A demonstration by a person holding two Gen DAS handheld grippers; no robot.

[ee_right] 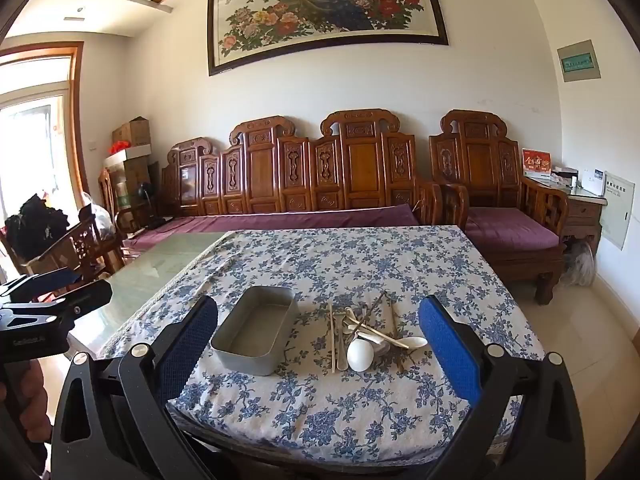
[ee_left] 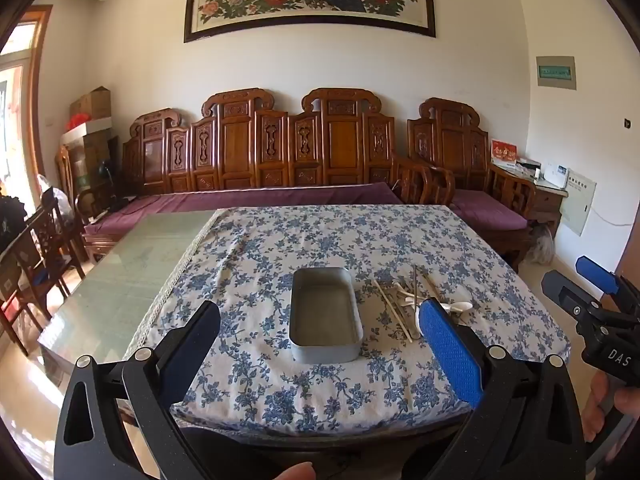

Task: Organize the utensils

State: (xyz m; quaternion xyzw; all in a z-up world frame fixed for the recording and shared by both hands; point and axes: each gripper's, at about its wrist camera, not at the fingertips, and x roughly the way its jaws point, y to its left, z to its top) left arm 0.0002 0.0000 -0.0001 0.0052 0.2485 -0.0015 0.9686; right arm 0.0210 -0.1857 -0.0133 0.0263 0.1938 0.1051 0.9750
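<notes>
Both grippers' fingers wide apart, tilted tableward.

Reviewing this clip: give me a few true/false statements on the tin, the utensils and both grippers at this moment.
1. The metal tin is empty. True.
2. The utensil pile lies inside the tin. False: it lies on the floral tablecloth, beside the tin.
3. The left gripper has its jaws wide open, holding nothing. True.
4. The right gripper is clamped on a white spoon. False: its jaws are open and empty.
5. The pile includes chopsticks. True.
</notes>
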